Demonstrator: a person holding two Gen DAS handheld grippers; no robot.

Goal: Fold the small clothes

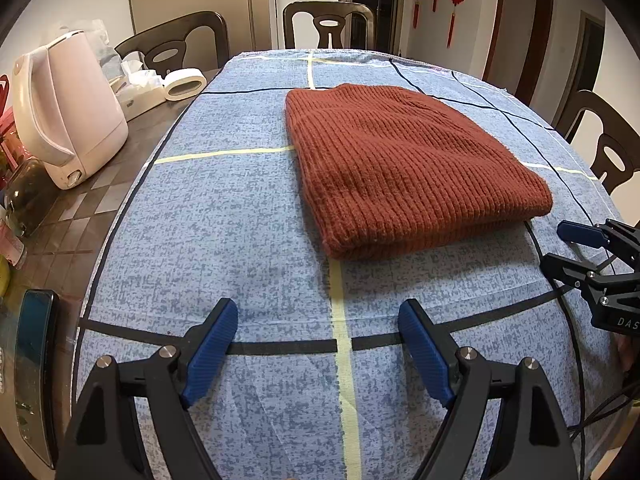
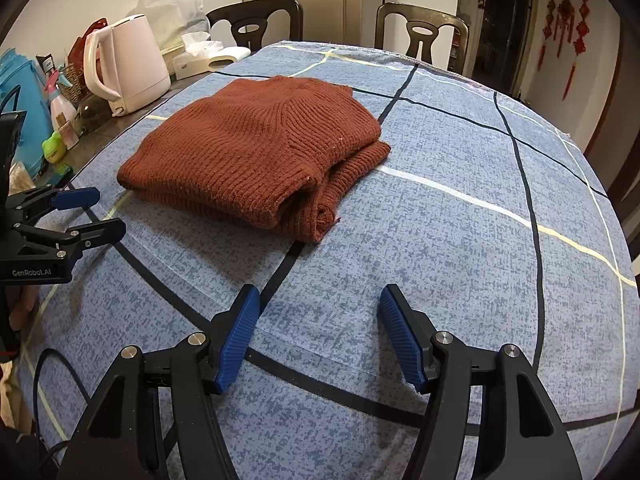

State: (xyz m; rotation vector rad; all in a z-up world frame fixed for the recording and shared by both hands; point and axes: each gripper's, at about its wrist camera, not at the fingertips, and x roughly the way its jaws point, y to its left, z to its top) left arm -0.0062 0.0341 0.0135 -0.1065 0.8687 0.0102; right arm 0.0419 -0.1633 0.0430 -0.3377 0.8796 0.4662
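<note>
One folded rust sweater [image 1: 404,164] lies on the checked cloth [image 1: 240,220], untouched.

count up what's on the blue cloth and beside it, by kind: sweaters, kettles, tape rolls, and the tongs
Sweater: 1
Kettle: 1
Tape roll: 1
Tongs: 2, left tongs, right tongs
Total: 5

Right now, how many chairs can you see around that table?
3. Two dark chairs stand at the far edge of the table: one far-left chair behind the tape roll, one far-middle chair. A third chair stands along the right side. Others may be hidden.
</note>
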